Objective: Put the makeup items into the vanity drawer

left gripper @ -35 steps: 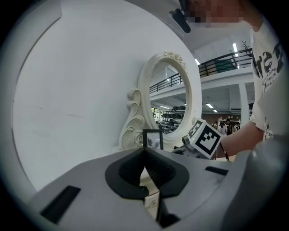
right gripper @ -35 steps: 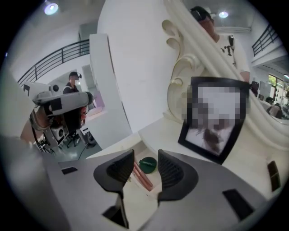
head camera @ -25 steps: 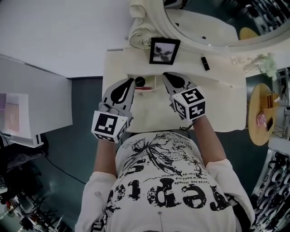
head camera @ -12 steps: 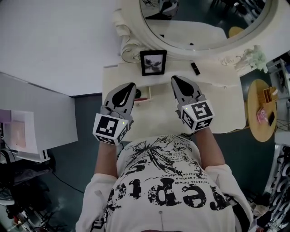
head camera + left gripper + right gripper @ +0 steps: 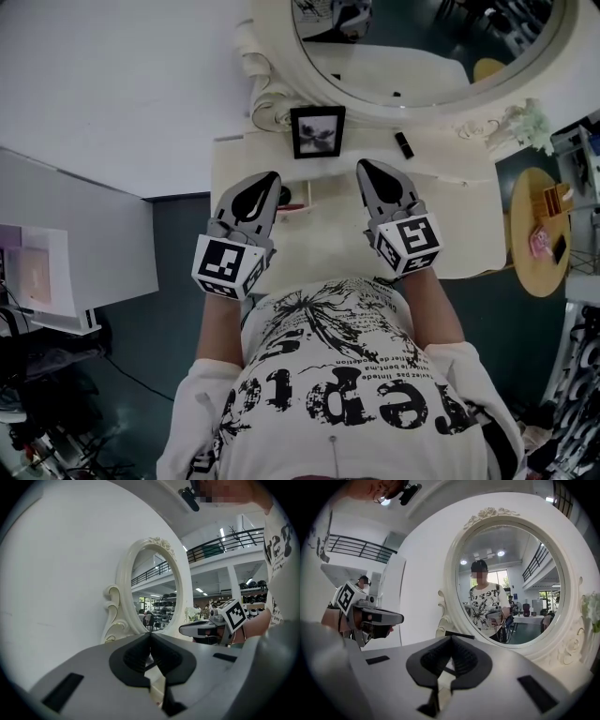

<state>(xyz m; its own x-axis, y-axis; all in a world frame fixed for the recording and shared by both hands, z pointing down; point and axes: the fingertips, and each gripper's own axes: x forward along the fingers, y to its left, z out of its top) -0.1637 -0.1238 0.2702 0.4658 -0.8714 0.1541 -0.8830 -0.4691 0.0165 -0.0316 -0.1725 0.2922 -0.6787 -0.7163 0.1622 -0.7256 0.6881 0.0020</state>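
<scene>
Left gripper [image 5: 271, 177] and right gripper [image 5: 365, 167]: fingers together, empty. Black makeup stick [image 5: 404, 143], two o'clock from the right gripper, seems light and stiff; pinch its middle.

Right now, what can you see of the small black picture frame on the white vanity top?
The small black picture frame is nearly square, with a dark border, a pale mount and a grey picture too blurred to read. It stands on edge at the back of the white vanity top, just in front of the ornate white mirror frame; whether it leans on that, I cannot tell. Nothing else touches it.
</scene>
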